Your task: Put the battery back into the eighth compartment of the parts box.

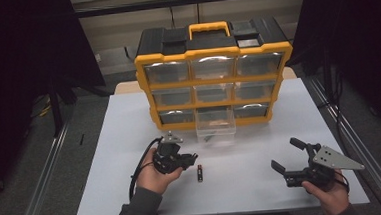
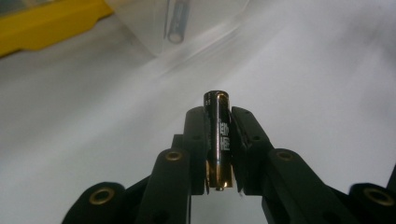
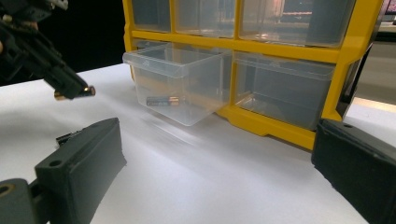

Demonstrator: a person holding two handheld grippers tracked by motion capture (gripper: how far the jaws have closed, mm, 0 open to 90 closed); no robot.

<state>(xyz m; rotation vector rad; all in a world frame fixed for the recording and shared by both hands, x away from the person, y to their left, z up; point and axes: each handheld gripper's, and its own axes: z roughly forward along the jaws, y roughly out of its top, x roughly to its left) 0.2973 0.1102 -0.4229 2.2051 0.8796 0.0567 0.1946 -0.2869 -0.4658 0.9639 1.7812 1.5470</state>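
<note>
Tool (image 2: pixel 219 154) clamps battery (image 2: pixel 219 140) over white table (image 2: pixel 303 70), clear drawer (image 2: pixel 187 23) ahead.

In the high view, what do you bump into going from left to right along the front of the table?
Left gripper → battery on the table → right gripper.

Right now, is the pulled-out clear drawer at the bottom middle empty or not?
Not empty. The clear drawer sticks out of the yellow organizer, and one battery lies on its floor, seen through the wall.
</note>
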